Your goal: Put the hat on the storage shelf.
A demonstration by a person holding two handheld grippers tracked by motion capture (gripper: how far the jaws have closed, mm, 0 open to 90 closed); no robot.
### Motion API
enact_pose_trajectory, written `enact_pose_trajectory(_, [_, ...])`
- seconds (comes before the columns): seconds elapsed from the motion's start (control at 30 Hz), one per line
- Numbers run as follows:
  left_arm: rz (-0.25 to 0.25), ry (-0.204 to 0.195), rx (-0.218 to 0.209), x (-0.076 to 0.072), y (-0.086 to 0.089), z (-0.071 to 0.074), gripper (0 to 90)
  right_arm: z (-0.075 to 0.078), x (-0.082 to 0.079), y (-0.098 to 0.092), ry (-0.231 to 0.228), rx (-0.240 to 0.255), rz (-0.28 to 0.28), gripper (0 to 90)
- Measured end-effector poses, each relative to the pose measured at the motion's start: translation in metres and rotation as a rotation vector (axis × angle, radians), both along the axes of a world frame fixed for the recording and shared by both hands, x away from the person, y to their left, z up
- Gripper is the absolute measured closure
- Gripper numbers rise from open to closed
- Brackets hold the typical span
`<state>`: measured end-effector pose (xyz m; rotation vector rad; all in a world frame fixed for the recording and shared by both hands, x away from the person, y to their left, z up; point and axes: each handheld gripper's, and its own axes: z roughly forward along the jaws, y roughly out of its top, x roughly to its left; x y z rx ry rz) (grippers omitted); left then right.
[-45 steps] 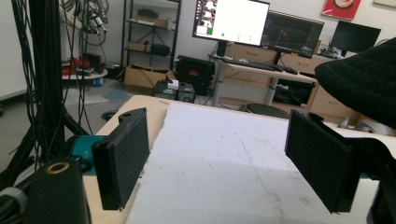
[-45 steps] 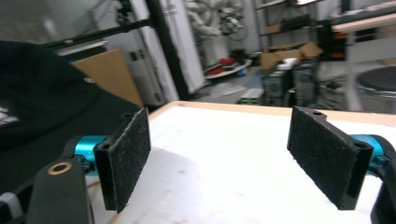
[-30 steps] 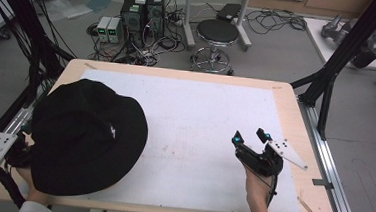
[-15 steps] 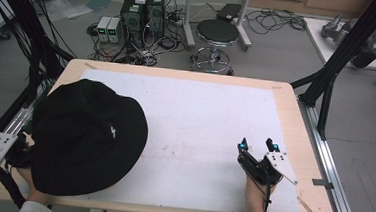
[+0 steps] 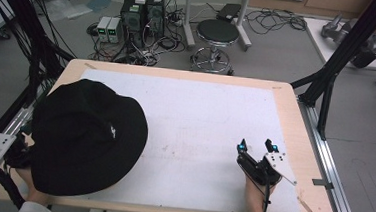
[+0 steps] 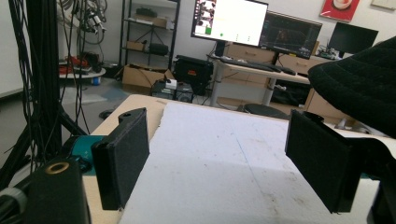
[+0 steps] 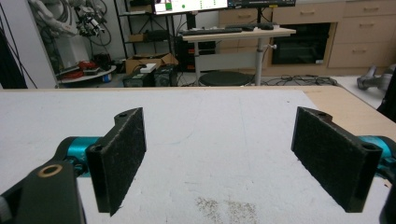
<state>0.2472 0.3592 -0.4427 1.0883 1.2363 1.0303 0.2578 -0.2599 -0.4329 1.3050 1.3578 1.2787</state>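
Since a second ago, the right gripper (image 5: pixel 254 145) has slid toward the lower right of the frame, fingers spread and empty. Left gripper (image 6: pixel 224 158) fingers are spread beside the black bucket hat (image 5: pixel 86 136) at lower left on the counter (image 5: pixel 296 111); soft and light, best pinched at the brim.

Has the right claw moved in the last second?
Yes. In the high view the right claw has drawn back toward the person and slid toward the table's right edge, away from the black hat. Its jaws stand open.
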Motion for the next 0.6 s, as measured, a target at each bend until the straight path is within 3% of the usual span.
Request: enact_pose_trajectory(0.6, [0.002,-0.005,0.001,-0.0077,-0.0002,0.0007,22.1,-0.0012,-0.0065,-0.007,0.001,0.046,-0.012,17.3])
